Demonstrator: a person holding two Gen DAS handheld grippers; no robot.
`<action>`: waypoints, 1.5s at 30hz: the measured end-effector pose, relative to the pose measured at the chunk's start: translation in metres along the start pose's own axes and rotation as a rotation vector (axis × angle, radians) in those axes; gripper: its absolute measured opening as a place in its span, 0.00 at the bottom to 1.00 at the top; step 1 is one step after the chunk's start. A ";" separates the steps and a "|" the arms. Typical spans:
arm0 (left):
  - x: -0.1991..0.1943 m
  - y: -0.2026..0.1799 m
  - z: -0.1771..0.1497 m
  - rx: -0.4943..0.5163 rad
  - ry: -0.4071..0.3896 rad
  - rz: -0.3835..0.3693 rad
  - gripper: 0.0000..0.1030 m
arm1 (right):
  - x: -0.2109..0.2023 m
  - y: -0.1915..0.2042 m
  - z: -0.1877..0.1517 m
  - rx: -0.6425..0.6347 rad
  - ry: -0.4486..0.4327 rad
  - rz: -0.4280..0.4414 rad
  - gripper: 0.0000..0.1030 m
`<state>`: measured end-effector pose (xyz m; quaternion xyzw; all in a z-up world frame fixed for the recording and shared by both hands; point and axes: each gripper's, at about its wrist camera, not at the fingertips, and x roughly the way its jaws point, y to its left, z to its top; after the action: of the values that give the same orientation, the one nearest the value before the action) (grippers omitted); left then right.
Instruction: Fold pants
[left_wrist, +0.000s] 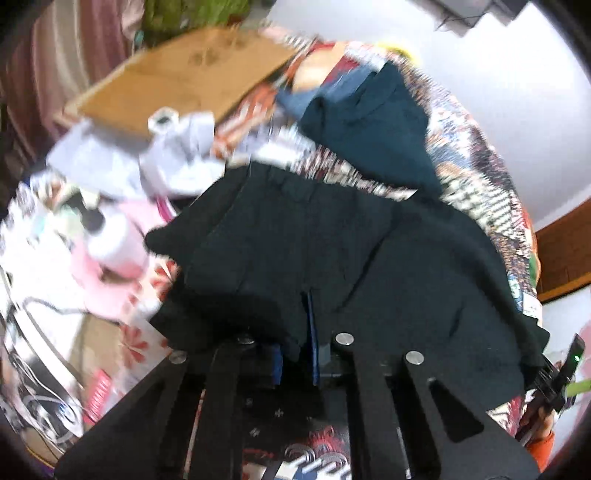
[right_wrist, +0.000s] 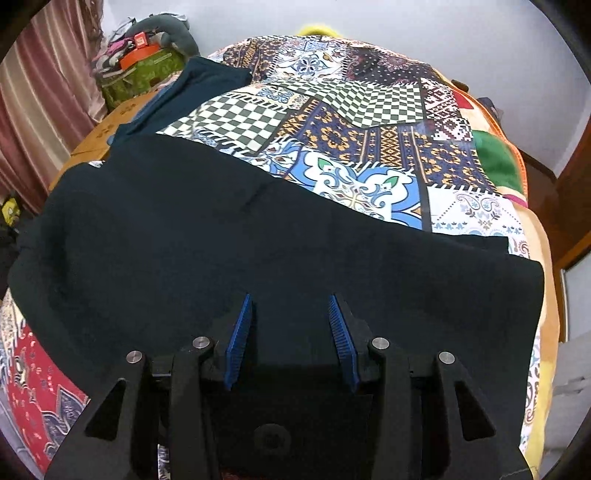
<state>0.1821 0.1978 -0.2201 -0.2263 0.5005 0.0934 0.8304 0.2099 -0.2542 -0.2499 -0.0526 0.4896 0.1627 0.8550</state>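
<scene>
The black pants (right_wrist: 258, 236) lie spread across a patchwork bedspread (right_wrist: 354, 122). In the left wrist view the pants (left_wrist: 332, 251) hang bunched from my left gripper (left_wrist: 295, 343), whose blue pads are shut on a fold of the black cloth and lift it off the bed. The view is blurred by motion. My right gripper (right_wrist: 291, 314) is open, its blue pads (right_wrist: 240, 332) apart just above the flat black cloth, holding nothing. A hand in an orange sleeve holds the right gripper at the left wrist view's right edge (left_wrist: 554, 384).
A dark teal garment (right_wrist: 199, 85) lies at the bed's far left, also in the left wrist view (left_wrist: 373, 129). A cardboard box (left_wrist: 177, 81), white and pink items (left_wrist: 122, 243) and cables sit beside the bed. Curtains (right_wrist: 40, 92) and a green bag (right_wrist: 147, 70) stand at the left.
</scene>
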 end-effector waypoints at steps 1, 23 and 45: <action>-0.008 0.001 0.002 0.009 -0.018 0.004 0.10 | 0.000 -0.002 0.000 0.004 0.002 -0.004 0.38; 0.005 0.039 -0.037 0.136 0.027 0.211 0.54 | -0.041 -0.054 -0.028 0.171 -0.013 -0.141 0.43; 0.067 -0.111 -0.010 0.375 0.052 0.126 0.76 | -0.030 -0.144 0.005 0.372 -0.061 0.004 0.22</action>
<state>0.2486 0.0900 -0.2512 -0.0382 0.5435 0.0442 0.8374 0.2473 -0.3955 -0.2317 0.1123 0.4853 0.0724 0.8641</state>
